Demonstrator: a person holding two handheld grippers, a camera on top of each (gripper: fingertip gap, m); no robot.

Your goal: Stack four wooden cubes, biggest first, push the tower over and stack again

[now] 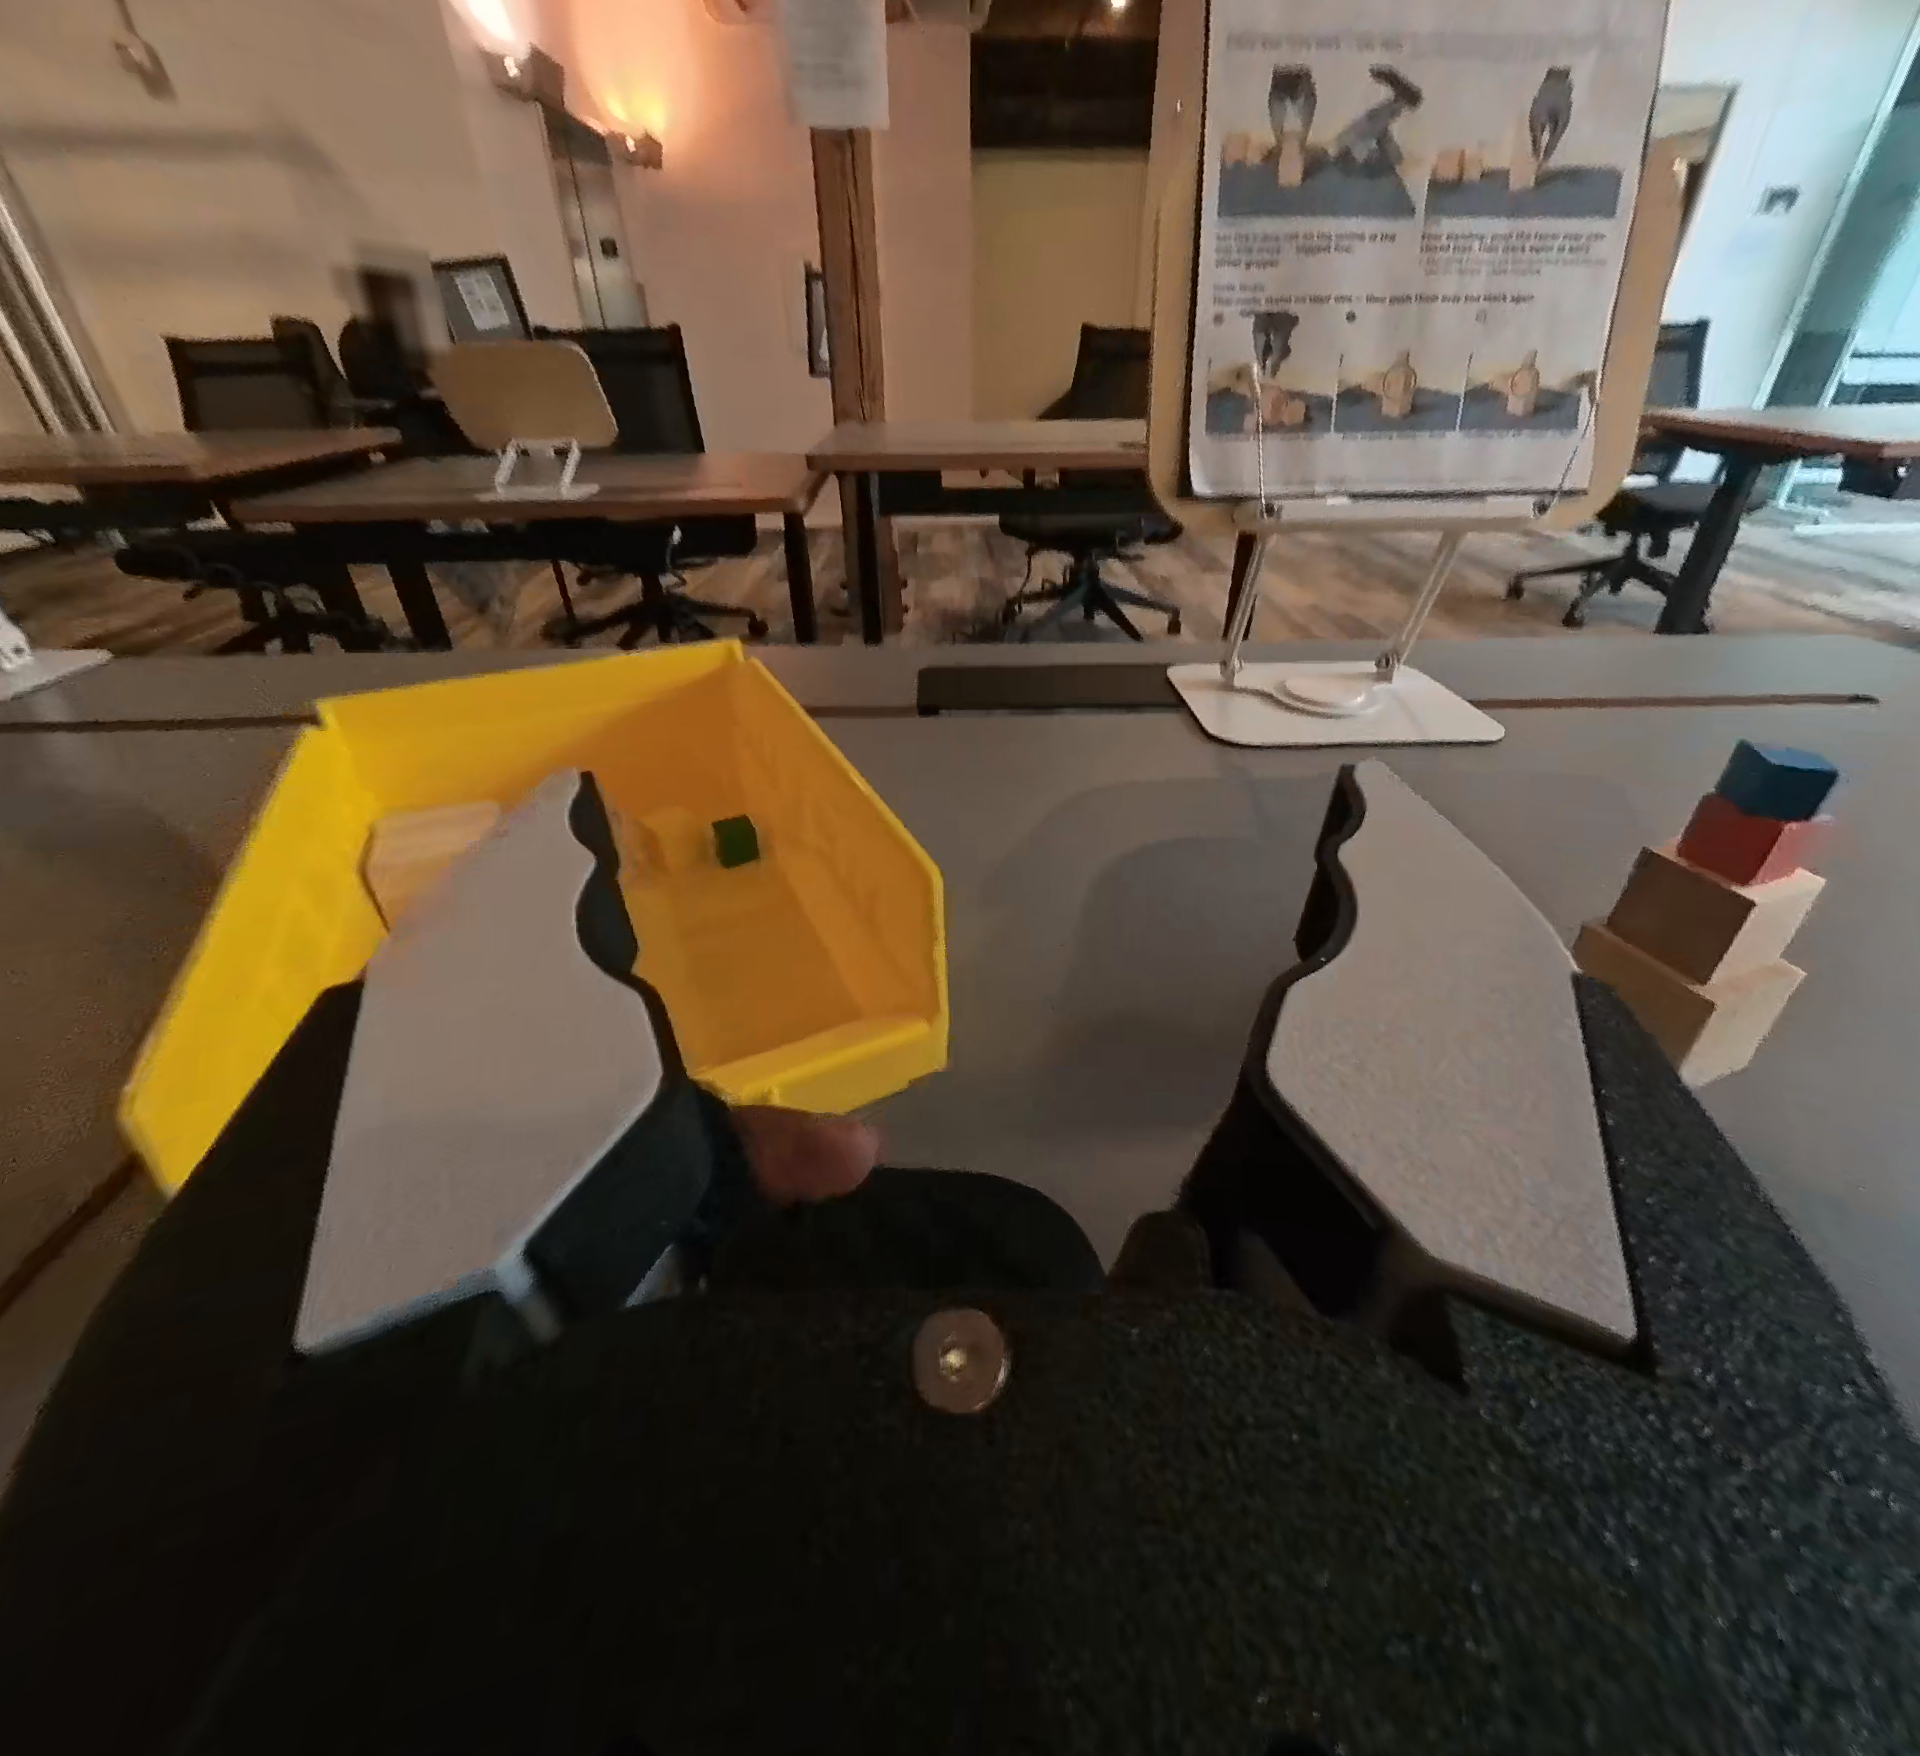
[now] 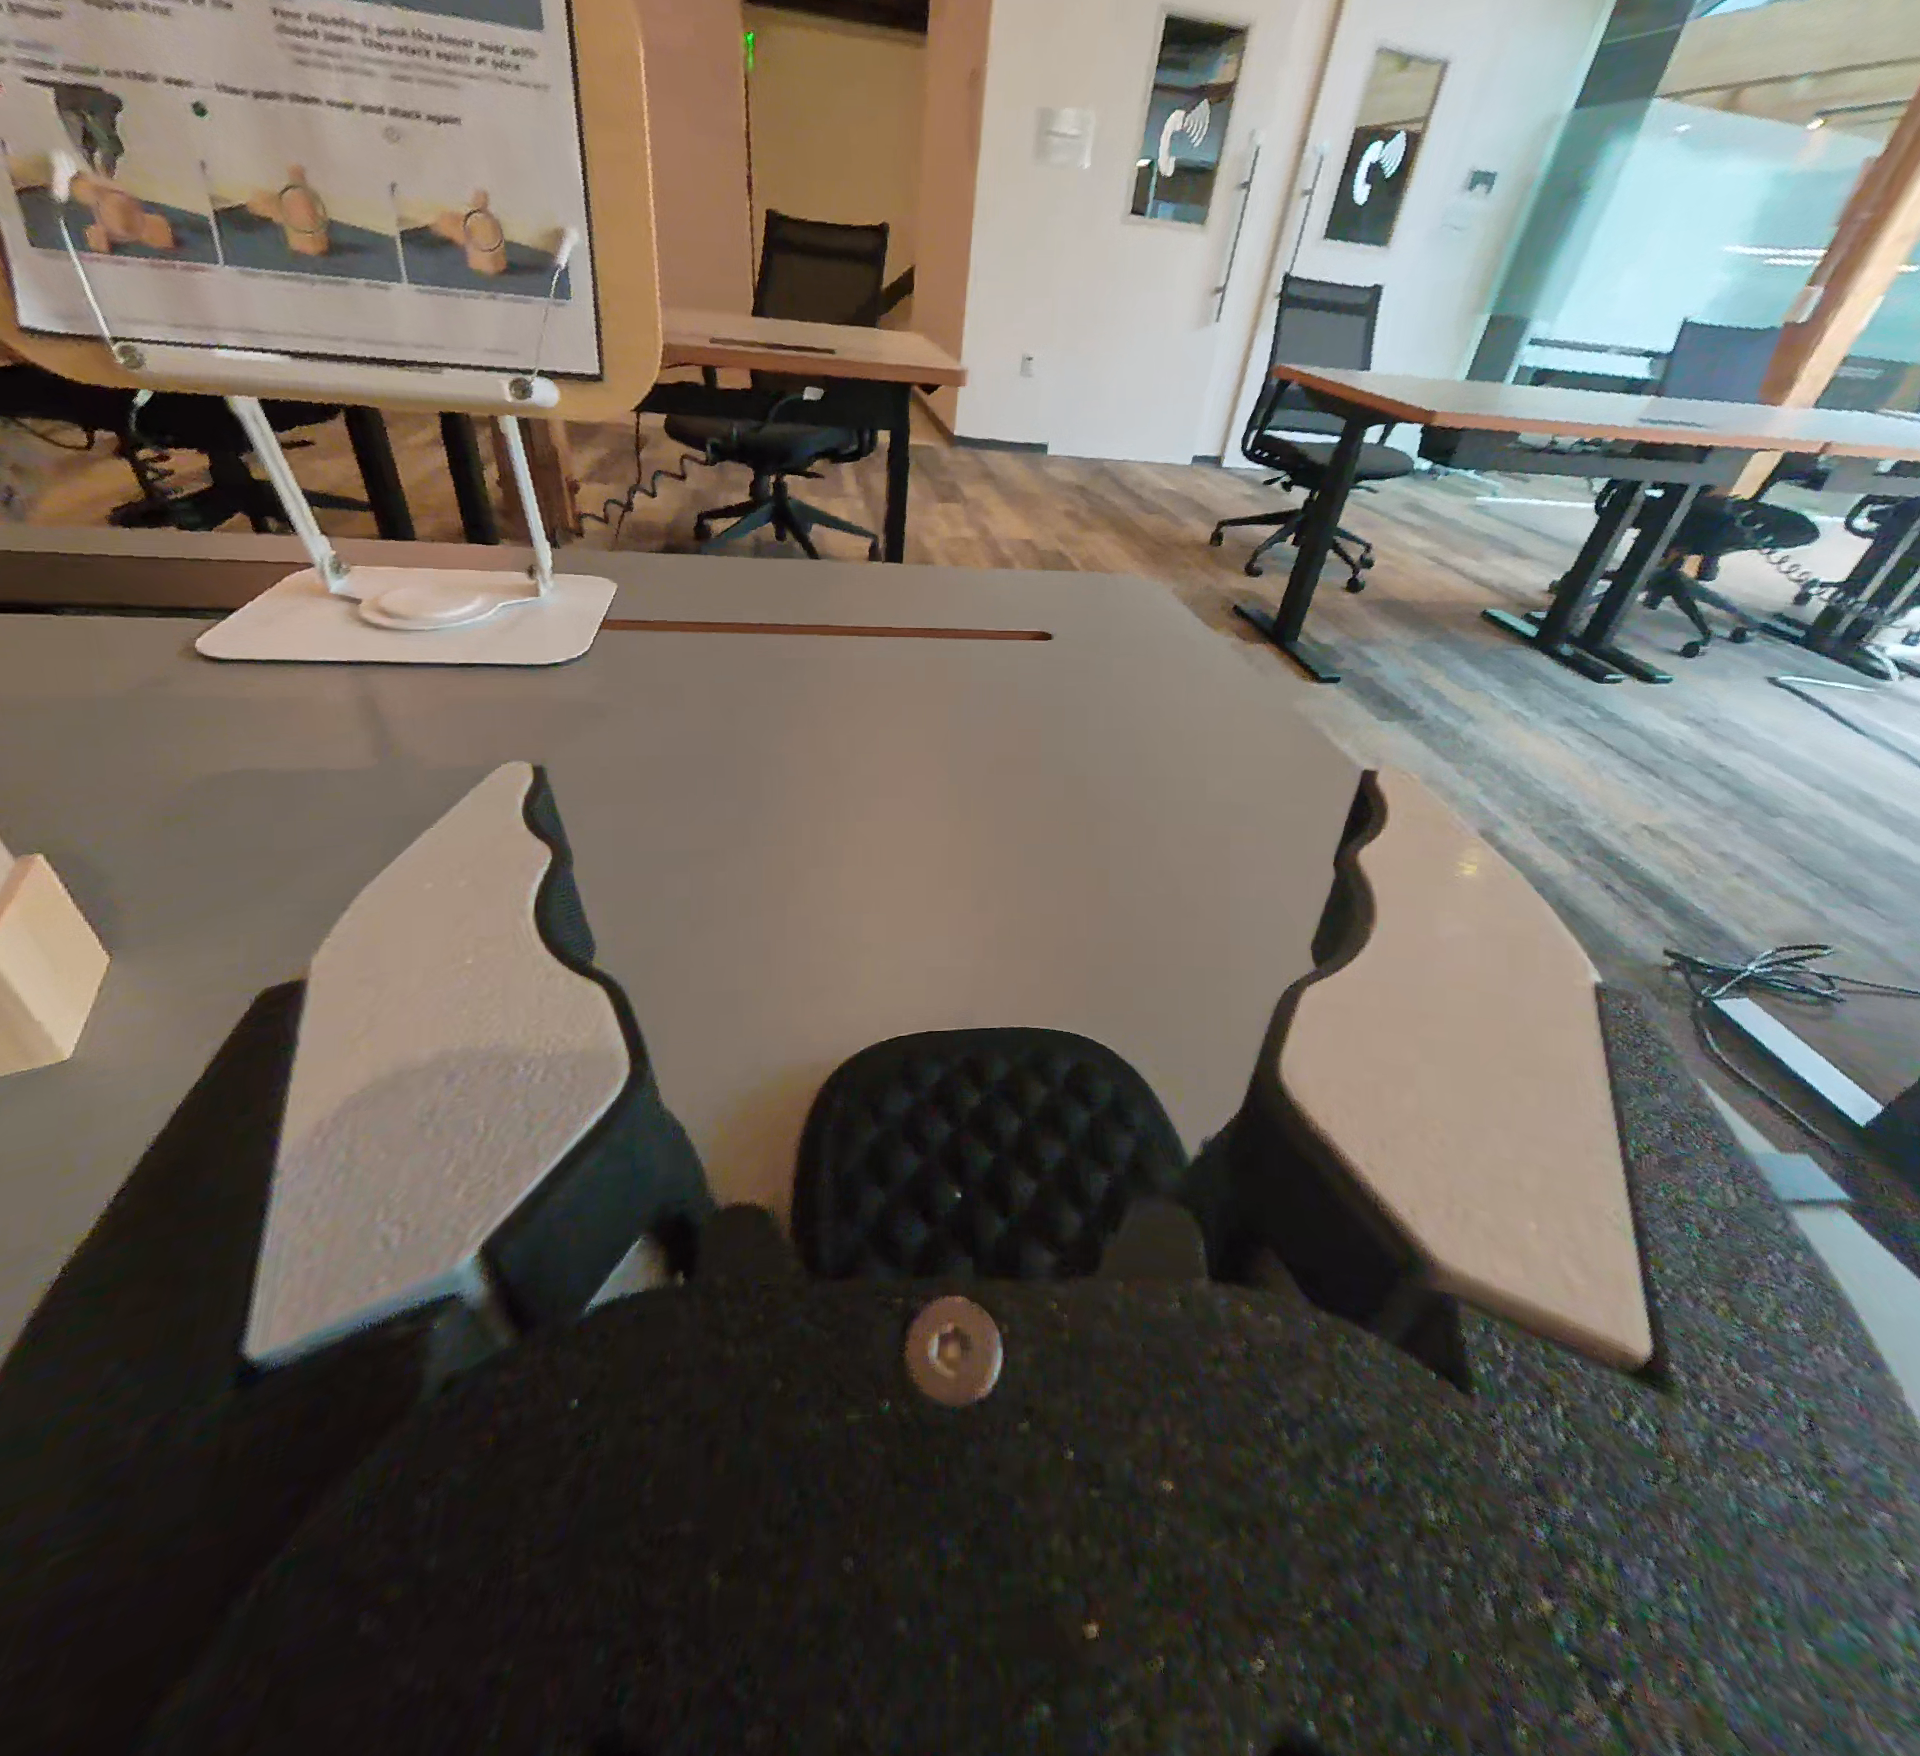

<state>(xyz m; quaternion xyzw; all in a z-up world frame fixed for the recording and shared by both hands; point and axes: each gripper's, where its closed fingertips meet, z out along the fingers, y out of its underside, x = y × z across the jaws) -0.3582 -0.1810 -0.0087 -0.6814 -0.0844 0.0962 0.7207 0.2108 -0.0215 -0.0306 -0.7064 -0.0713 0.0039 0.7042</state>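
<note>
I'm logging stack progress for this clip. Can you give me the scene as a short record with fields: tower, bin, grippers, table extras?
tower: four cubes stacked, natural wood at the bottom, then brown, red, blue on top; each turned a little
tower place: grey table, right of the left gripper
bin: yellow bin with a small green cube and pale pieces inside
left gripper: open, empty
right gripper: open, empty
table extras: instruction sheet on a stand

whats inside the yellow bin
In the yellow bin lie a small green cube and a pale wooden block. The open left claw has a finger hiding more of the bin's floor.
</note>
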